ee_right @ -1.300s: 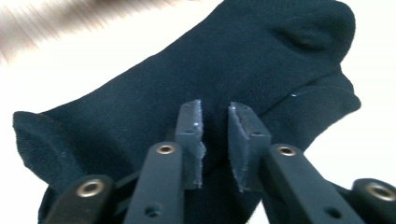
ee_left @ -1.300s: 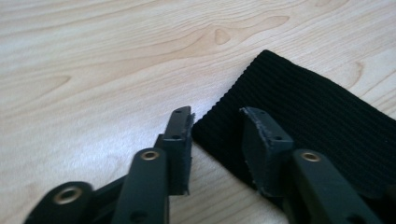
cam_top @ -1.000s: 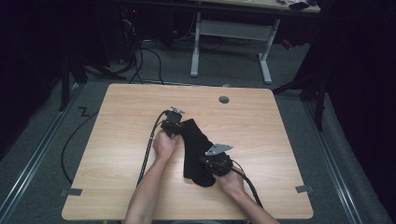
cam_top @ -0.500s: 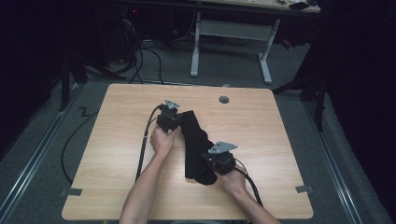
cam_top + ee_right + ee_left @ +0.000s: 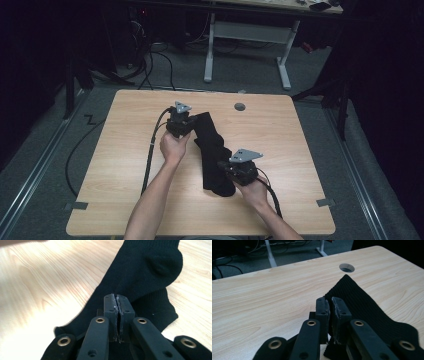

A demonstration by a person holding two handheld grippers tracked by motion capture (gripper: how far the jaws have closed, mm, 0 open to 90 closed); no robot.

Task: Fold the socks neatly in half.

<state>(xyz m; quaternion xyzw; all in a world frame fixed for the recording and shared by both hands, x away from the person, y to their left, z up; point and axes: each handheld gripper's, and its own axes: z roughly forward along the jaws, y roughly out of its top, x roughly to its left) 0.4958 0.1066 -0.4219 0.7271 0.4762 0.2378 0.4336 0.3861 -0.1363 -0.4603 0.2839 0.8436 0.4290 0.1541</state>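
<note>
At the near right of the bench (image 5: 125, 165), the right tool (image 5: 231, 169) is clenched on the near end of a black sock (image 5: 212, 150). In the right gripper view its jaws are pressed tight together with the black knit pinched between them, and the sock's heel (image 5: 165, 261) bulges just beyond the tips, over a second layer of black fabric lying flat on the wood. The sock runs as a long dark strip from this tool away to the far left, across the middle of the bench. At its far end the left tool (image 5: 186, 124) is clenched on the ribbed cuff (image 5: 362, 302); in the left gripper view the jaws meet on the fabric's edge, and the cuff rises to a raised corner. Just beyond that corner lies a round cable hole (image 5: 347, 267) in the bench top. Past the far edge, a white desk frame (image 5: 247, 45) stands on the grey floor.
</note>
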